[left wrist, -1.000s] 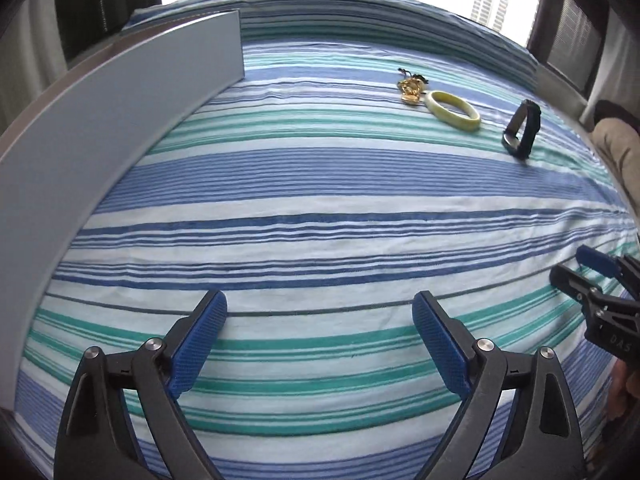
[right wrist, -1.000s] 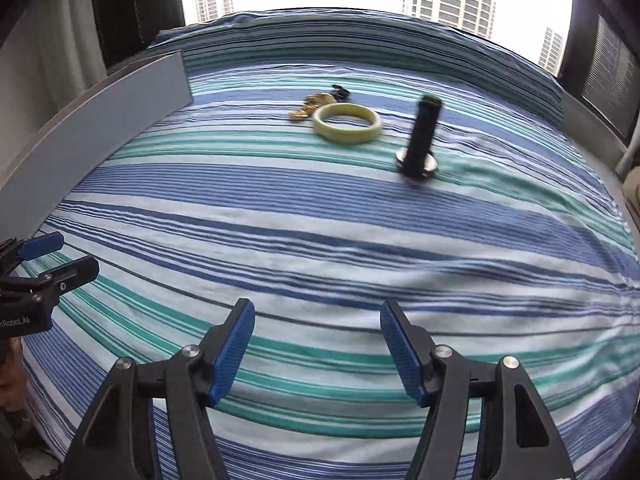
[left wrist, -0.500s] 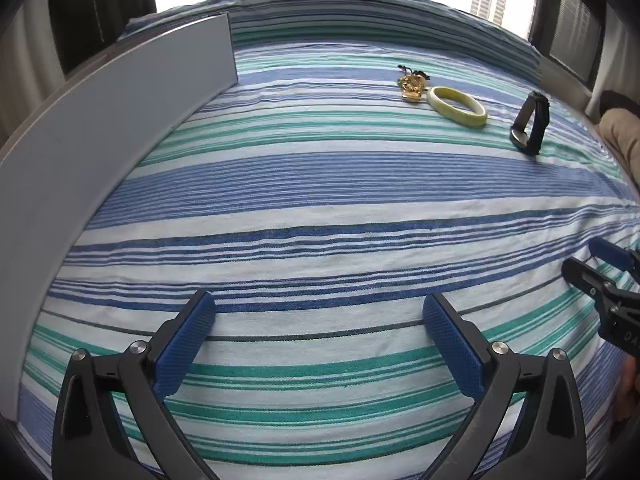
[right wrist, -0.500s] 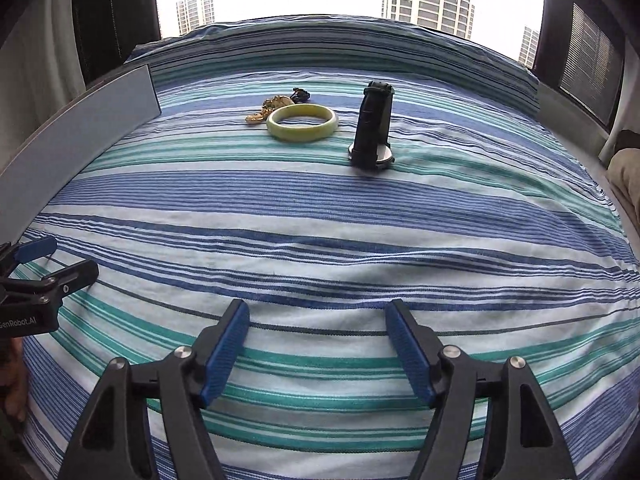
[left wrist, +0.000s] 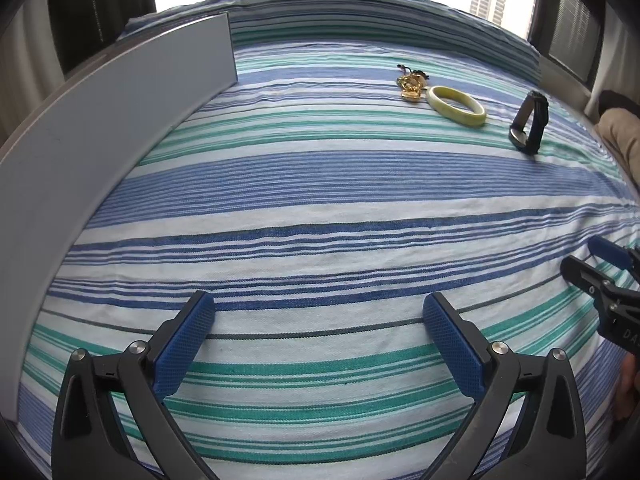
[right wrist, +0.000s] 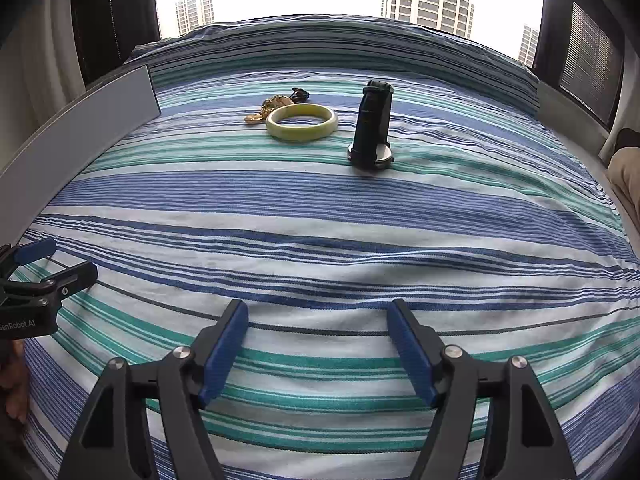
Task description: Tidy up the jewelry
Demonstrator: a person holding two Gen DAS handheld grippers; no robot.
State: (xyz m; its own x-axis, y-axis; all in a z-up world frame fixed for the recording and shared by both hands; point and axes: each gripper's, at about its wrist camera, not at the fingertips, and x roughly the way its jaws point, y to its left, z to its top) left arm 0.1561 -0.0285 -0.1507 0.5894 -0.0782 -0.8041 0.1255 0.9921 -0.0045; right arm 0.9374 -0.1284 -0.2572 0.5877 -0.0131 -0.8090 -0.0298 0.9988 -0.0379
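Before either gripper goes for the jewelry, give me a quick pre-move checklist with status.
1. Left gripper empty, jaws wide after just opening: ok.
2. Right gripper empty, jaws apart after just opening, though less wide than the left: ok.
3. Bare striped bedspread between grippers and jewelry: ok.
4. Green bangle lies flat, but the gold pendant sits against its far-left rim: not ok for a clean single pick.
5. Black watch stands on its face, clear of the bangle: ok.
6. Box or tray to put the pieces in: cannot tell, only a grey panel shows at left.
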